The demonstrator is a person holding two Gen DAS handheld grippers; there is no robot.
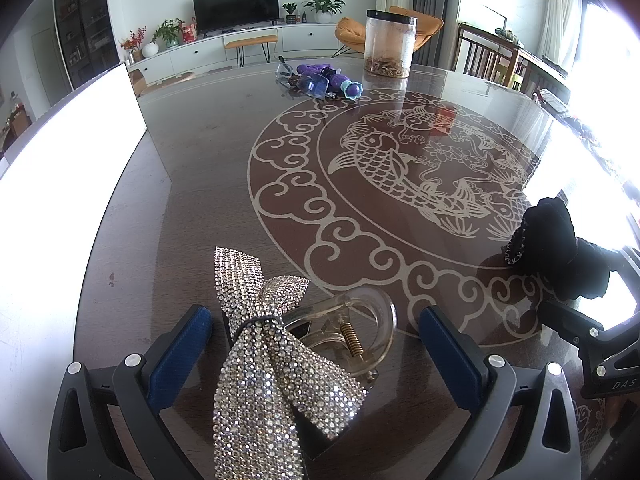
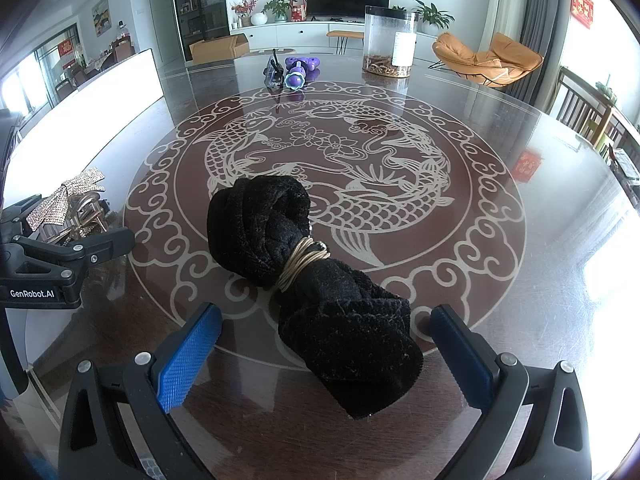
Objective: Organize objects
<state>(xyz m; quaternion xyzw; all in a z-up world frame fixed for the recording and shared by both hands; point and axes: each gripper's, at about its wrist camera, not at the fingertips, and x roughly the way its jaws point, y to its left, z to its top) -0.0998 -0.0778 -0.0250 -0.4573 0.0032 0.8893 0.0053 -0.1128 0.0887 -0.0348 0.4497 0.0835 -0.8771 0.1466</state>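
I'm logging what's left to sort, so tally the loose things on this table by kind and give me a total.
Hair accessories: 2, the rhinestone bow clip and the black velvet bow.
Clear plastic jars: 1, the jar.
Purple toys: 1, the purple toy.
Clear plastic pieces beside the toy: 1, kind unclear, the clear piece.
Total: 5.

Lower tails of rhinestone bow clip (image 1: 276,364) ran off the frame's bottom edge. Clear jar (image 2: 389,42) contents too small to identify. White panel (image 1: 68,140) blown out by glare, details lost.
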